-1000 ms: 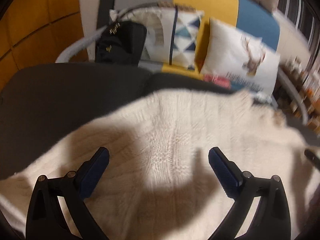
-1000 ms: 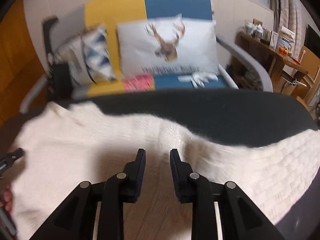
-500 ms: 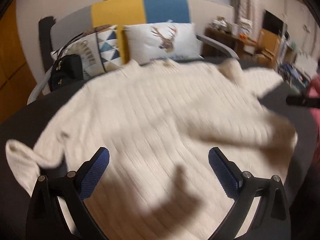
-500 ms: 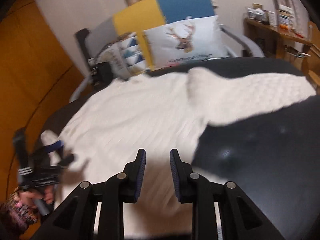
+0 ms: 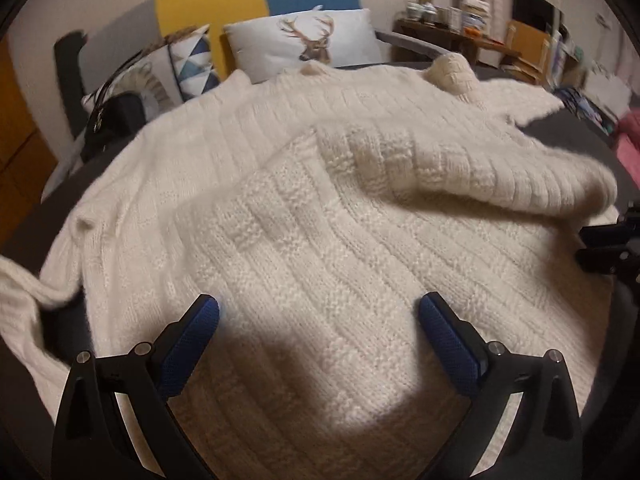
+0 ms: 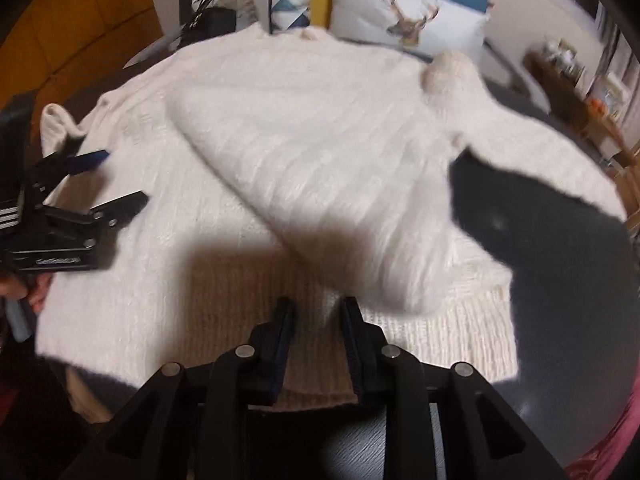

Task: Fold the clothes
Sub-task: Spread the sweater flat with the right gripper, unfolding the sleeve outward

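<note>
Cream chunky-knit sweater (image 5: 320, 240) spread flat on the dark round desk (image 6: 560, 280).
One ribbed sleeve (image 6: 320, 184) lies folded diagonally across its body; the left hand-held gripper (image 5: 319, 312) hovers with jaws wide, the right hand-held gripper (image 6: 316, 316) narrow, both empty above the hem.

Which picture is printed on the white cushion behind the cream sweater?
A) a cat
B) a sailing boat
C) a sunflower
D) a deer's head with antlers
D: the white cushion behind the cream sweater carries a brown deer's head with spreading antlers, seen in both wrist views.
</note>
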The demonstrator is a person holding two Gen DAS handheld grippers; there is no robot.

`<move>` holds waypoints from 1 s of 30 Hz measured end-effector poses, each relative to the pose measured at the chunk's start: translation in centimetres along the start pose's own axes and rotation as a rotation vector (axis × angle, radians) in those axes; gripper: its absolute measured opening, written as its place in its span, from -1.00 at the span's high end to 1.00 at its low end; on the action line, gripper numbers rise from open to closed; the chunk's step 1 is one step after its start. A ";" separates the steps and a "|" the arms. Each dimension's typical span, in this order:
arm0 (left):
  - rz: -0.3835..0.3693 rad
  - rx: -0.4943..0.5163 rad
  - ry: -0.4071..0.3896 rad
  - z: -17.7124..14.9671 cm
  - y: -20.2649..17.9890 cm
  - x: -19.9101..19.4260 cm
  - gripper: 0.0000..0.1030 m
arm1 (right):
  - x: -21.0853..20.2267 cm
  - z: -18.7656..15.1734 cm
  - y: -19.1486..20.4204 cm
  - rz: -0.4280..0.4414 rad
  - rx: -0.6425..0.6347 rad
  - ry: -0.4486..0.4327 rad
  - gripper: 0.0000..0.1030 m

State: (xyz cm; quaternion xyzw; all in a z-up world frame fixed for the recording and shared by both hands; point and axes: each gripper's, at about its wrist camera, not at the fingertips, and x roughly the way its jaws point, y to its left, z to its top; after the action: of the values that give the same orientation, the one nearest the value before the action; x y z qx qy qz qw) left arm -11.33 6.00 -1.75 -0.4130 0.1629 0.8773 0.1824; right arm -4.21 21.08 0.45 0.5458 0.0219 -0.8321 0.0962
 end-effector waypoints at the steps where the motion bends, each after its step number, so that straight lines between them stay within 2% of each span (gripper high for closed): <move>1: -0.007 0.021 -0.001 -0.2 0.1 -0.2 -0.97 | -0.2 -0.3 0.2 0.022 -0.002 0.013 0.50; 8: -0.073 0.081 0.008 -1.9 2.4 -1.5 -0.98 | -1.1 -2.9 0.1 0.209 0.068 0.042 0.49; 10: -0.075 0.083 0.008 -2.3 2.6 -1.8 -0.98 | -1.2 -3.0 0.3 0.229 0.066 0.045 0.49; 12: -0.071 0.083 0.014 -2.3 2.6 -2.0 -0.98 | -1.3 -2.8 0.4 0.225 0.044 0.038 0.49; 15: -0.054 0.074 0.039 -1.9 2.3 -2.3 -0.98 | -2.8 -2.3 0.6 0.204 -0.008 -0.020 0.50; 17: -0.049 0.081 0.022 -1.5 1.4 -3.0 -0.98 | -4.0 -1.8 0.3 0.179 -0.011 -0.085 0.50; 20: -0.040 0.121 -0.009 -1.2 -0.5 -3.4 -0.98 | -4.3 -1.0 -0.4 0.073 0.012 -0.137 0.50; 22: 0.008 0.179 -0.004 -1.3 -1.9 -2.5 -0.98 | -2.8 -0.8 -0.9 -0.028 0.012 -0.080 0.50; 24: 0.006 0.159 -0.033 -1.7 -1.9 -2.3 -0.98 | -1.2 -1.2 -1.4 -0.069 0.028 -0.016 0.50; 28: -0.103 0.061 -0.002 -2.2 0.2 -1.8 -0.98 | -1.3 -2.5 -1.8 -0.006 0.063 0.007 0.49; 30: -0.130 0.092 0.003 -2.5 0.3 -2.0 -0.98 | -1.7 -2.9 -1.6 0.033 0.043 0.053 0.49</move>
State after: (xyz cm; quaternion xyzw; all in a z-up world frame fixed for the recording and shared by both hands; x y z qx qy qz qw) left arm -8.63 4.30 -1.64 -0.4150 0.1762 0.8546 0.2575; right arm -1.21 23.26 0.67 0.5699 -0.0026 -0.8159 0.0976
